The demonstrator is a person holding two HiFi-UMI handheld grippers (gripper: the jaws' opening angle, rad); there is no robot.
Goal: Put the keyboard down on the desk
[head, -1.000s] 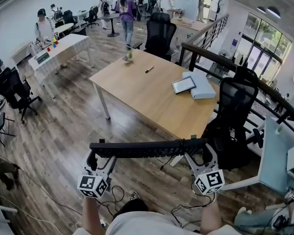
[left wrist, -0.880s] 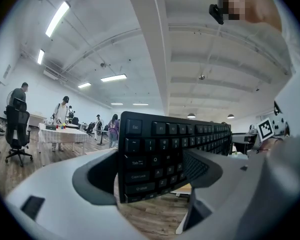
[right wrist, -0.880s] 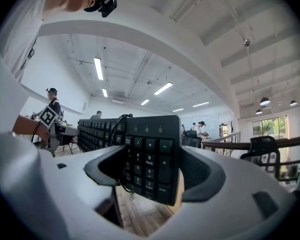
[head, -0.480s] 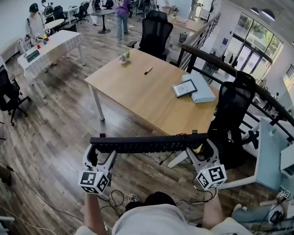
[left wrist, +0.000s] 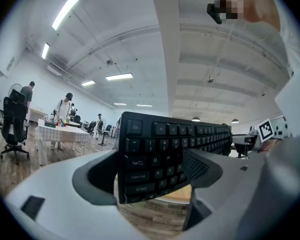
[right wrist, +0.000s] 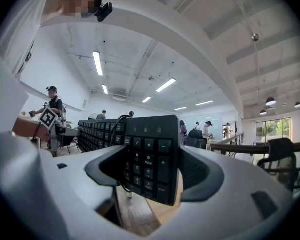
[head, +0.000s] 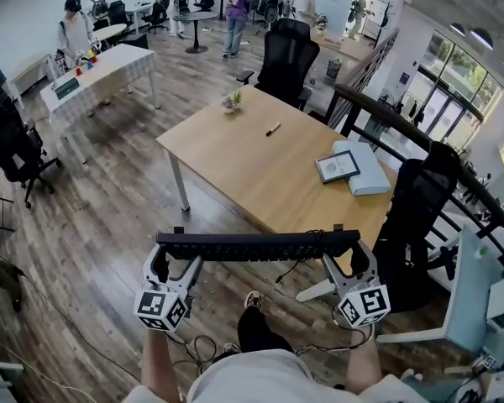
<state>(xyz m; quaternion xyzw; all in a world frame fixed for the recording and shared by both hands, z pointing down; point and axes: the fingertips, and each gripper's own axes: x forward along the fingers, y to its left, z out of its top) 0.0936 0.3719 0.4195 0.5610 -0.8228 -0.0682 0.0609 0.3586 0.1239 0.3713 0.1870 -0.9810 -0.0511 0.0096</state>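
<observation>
A black keyboard [head: 258,246] hangs level in the air, short of the wooden desk [head: 235,154]. My left gripper [head: 170,263] is shut on its left end, where the escape and tab keys [left wrist: 145,159] sit between the jaws. My right gripper [head: 346,260] is shut on its right end, clamping the number pad [right wrist: 147,159]. The keyboard's cable [head: 298,267] dangles below its right half. The near edge of the desk lies just beyond the keyboard in the head view.
On the desk lie a tablet [head: 337,166] on a grey box [head: 365,166], a pen [head: 274,128] and a small plant [head: 232,102]. Black office chairs [head: 420,217] stand right of and behind the desk. A railing [head: 403,124] runs at right. Several people stand far off.
The desk has drawn a little closer and shifted right in the head view. The keyboard stays held level in both grippers, and a foot has come into view below it.
</observation>
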